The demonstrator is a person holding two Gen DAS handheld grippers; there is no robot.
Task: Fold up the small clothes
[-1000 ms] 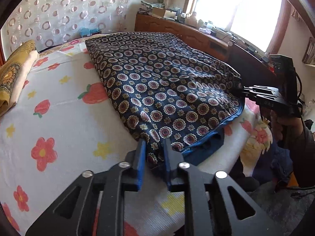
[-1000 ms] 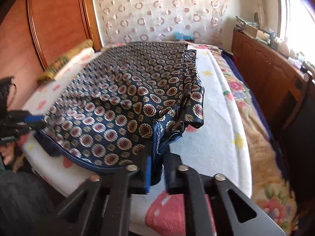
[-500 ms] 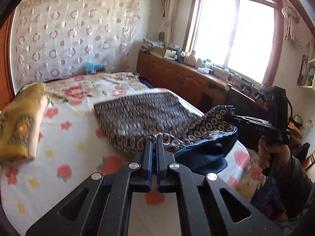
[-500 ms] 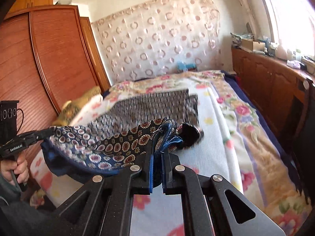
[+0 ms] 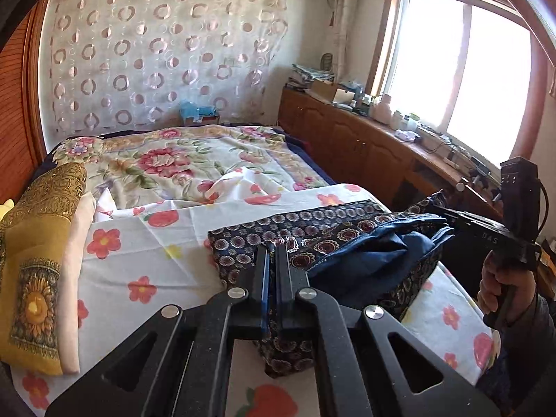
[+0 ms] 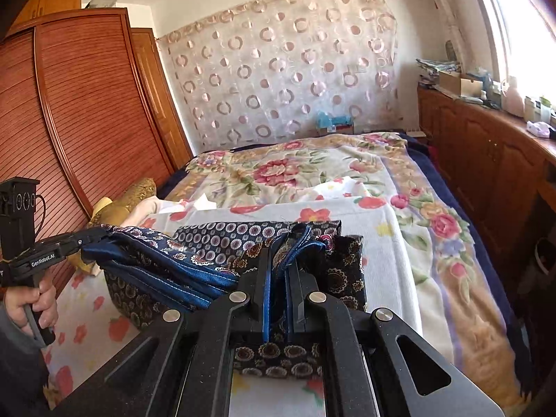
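One patterned navy garment (image 5: 312, 236) hangs between my two tools: my left hand-held gripper (image 5: 272, 255) and right hand-held gripper (image 6: 280, 260) each pinch an edge above the bed (image 5: 166, 243).

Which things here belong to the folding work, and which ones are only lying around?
For the job:
- patterned navy garment
- left tool, shut on it
- right tool, shut on it

Lying about:
- yellow folded cloth
- flowered sheet
- clutter on the wooden cabinet

Navy medallion-print garment (image 5: 312, 239), plain blue lining; floral white sheet (image 5: 146, 253).
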